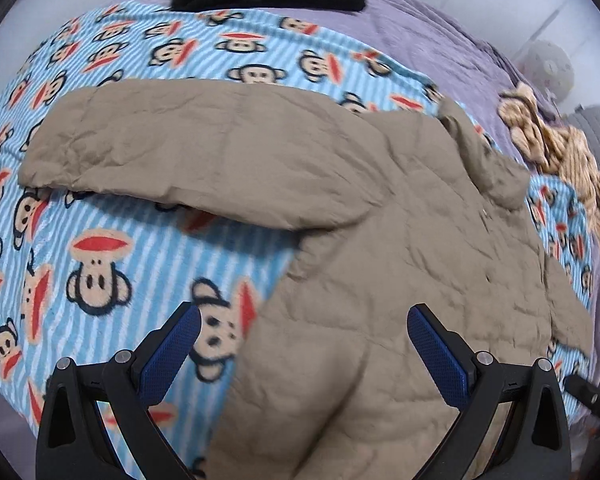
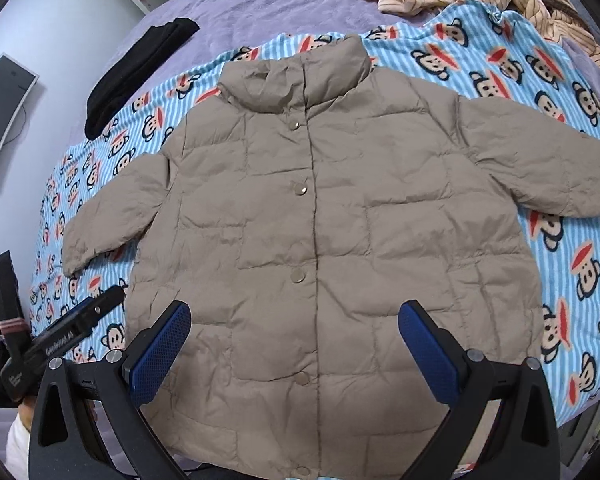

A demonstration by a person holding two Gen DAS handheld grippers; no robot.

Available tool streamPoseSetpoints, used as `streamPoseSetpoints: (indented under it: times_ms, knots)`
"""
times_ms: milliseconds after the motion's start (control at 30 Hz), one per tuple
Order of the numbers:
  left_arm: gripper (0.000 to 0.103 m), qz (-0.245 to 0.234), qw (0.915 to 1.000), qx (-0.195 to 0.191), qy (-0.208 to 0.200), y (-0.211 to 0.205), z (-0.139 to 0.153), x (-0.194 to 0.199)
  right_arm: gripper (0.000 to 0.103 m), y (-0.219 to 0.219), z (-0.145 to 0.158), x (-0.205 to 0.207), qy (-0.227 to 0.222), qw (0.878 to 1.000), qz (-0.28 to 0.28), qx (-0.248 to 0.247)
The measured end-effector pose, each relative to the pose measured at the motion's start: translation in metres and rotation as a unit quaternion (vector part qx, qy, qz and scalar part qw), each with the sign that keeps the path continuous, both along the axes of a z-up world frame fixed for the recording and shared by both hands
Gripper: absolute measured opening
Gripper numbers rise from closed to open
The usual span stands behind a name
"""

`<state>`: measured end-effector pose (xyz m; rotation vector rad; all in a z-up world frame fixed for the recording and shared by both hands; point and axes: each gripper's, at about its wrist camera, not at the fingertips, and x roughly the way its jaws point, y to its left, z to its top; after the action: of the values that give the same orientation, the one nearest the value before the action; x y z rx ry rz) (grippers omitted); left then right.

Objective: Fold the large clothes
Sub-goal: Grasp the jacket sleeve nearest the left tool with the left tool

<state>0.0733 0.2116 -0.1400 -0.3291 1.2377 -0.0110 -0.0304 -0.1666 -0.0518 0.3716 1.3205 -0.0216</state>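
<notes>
Two grippers, left (image 1: pixel 303 322) and right (image 2: pixel 294 314), jaws spread and empty, above one taupe quilted puffer jacket (image 2: pixel 308 216), collar pointing away, sleeves outstretched, on one monkey-print striped blanket (image 2: pixel 572 272).

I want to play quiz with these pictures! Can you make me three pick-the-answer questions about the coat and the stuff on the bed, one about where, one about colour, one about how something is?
1. Where does the black cloth lie?
A. on the jacket's front
B. on the purple bedcover, beyond the jacket's sleeve
C. between the gripper fingers

2. What colour is the jacket?
A. tan
B. red
C. green

3. How is the jacket lying?
A. rolled into a ball
B. folded in half
C. spread flat, front up, both sleeves out

Answers:
1 B: it sits apart from the jacket, near the edge of the monkey blanket.
2 A: the whole padded shell is tan.
3 C: its snap buttons face up, and the left gripper and right gripper hover open, holding nothing.
</notes>
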Motion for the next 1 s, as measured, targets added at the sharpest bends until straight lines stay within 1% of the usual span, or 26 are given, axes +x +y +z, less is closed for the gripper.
streamPoseSetpoints:
  times_ms: [67,133,267,333,400,467,533,600,633,667,700,767,800,833,867,900,967,1000]
  knots:
    - [0.103,0.049,0.9985,-0.023,0.004,0.042,-0.014,0.012,0.103,0.019,-0.014,0.004,0.013,1.0,-0.001,-0.004]
    - [0.103,0.09,0.9948,-0.045,0.006,0.081,-0.029,0.021,0.103,0.036,-0.028,0.008,0.022,1.0,-0.004,0.002]
    - [0.103,0.136,0.9891,-0.054,0.016,0.135,-0.059,0.038,0.103,0.069,-0.051,0.023,0.024,1.0,0.002,0.009]
    - [0.103,0.156,0.9856,-0.063,0.012,0.156,-0.069,0.046,0.103,0.085,-0.061,0.033,0.021,1.0,0.006,0.013]
    - [0.103,0.176,0.9823,-0.065,-0.001,0.175,-0.074,0.058,0.103,0.099,-0.068,0.047,0.013,1.0,0.013,0.018]
    - [0.103,0.196,0.9789,-0.057,-0.012,0.189,-0.077,0.069,0.103,0.112,-0.073,0.062,0.002,1.0,0.022,0.019]
    - [0.103,0.221,0.9738,-0.053,-0.016,0.2,-0.082,0.084,0.103,0.125,-0.079,0.076,-0.006,0.999,0.034,0.021]
    - [0.101,0.243,0.9689,-0.041,-0.02,0.208,-0.085,0.095,0.103,0.137,-0.086,0.092,-0.011,0.999,0.044,0.024]
    - [0.091,0.252,0.9671,-0.03,-0.022,0.209,-0.086,0.1,0.103,0.142,-0.089,0.099,-0.014,0.999,0.046,0.025]
    - [0.077,0.254,0.9668,-0.02,-0.024,0.208,-0.085,0.105,0.103,0.147,-0.092,0.106,-0.018,0.998,0.048,0.028]
    - [0.069,0.248,0.9685,-0.011,-0.024,0.206,-0.084,0.11,0.103,0.151,-0.093,0.112,-0.024,0.998,0.048,0.031]
    - [0.028,0.221,0.9749,0.004,-0.026,0.2,-0.078,0.12,0.102,0.158,-0.094,0.121,-0.037,0.998,0.044,0.035]
    - [0.021,0.204,0.9784,0.004,-0.033,0.197,-0.073,0.125,0.093,0.16,-0.093,0.125,-0.046,0.998,0.039,0.036]
    - [0.015,0.19,0.981,0.008,-0.04,0.193,-0.066,0.127,0.062,0.161,-0.093,0.128,-0.052,0.997,0.035,0.037]
    - [0.015,0.178,0.9825,0.018,-0.05,0.19,-0.057,0.129,0.04,0.163,-0.097,0.132,-0.048,0.997,0.031,0.043]
    - [0.015,0.165,0.9836,0.031,-0.067,0.186,-0.047,0.13,0.015,0.163,-0.101,0.137,-0.042,0.997,0.025,0.056]
    - [0.015,0.135,0.9843,0.053,-0.1,0.177,-0.023,0.13,0.014,0.164,-0.11,0.143,-0.044,0.995,0.015,0.087]
    - [0.015,0.123,0.9843,0.057,-0.113,0.173,-0.013,0.129,0.014,0.168,-0.113,0.145,-0.051,0.994,0.019,0.092]
